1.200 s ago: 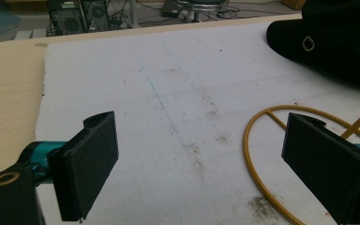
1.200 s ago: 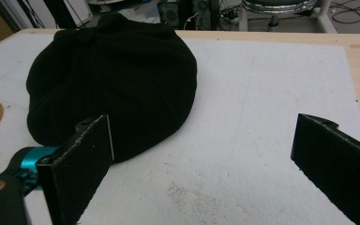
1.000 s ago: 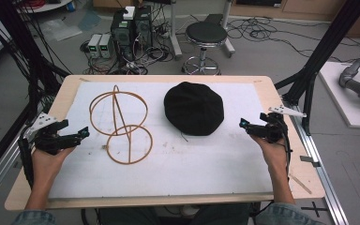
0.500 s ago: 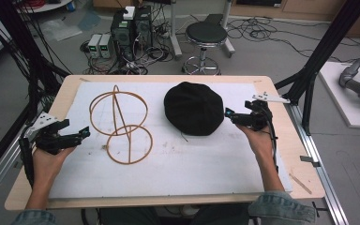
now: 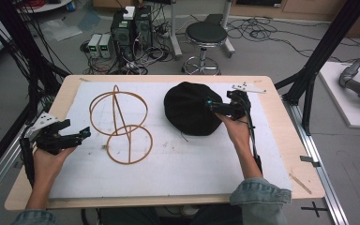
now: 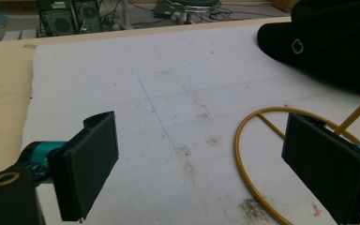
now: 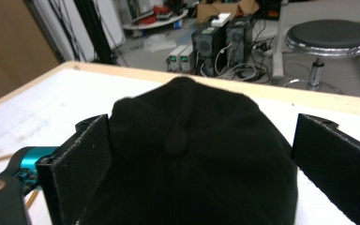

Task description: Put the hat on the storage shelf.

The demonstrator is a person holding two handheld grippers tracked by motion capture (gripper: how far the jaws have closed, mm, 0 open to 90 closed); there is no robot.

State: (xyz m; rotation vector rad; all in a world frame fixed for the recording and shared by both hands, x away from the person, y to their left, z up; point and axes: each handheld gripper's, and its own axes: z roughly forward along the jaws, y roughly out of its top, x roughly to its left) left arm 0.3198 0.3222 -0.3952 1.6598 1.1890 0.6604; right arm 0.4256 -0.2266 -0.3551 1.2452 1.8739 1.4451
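Note:
A black cap point(image 5: 190, 108) lies crown-up on the white mat point(image 5: 178, 159), right of centre. My right gripper point(image 5: 212, 106) is open at the cap's right edge, its jaws standing wide on either side of the cap point(image 7: 192, 159). A tan wire stand point(image 5: 120, 122) made of two hoops and a post rests on the mat's left half. My left gripper point(image 5: 83, 135) is open low over the mat, just left of the stand's lower hoop point(image 6: 262, 154); nothing sits between its jaws. The cap's edge point(image 6: 328, 42) appears at the far right of the left gripper view.
The mat covers a wooden table point(image 5: 281, 117). Black frame posts point(image 5: 328, 51) stand at both sides. Beyond the far edge are a round stool point(image 5: 207, 35), computer boxes point(image 5: 131, 26) and loose cables on the floor.
My right gripper has travelled left and away from the table's right side until its open jaws straddle the cap's right edge. The left gripper has stayed where it was.

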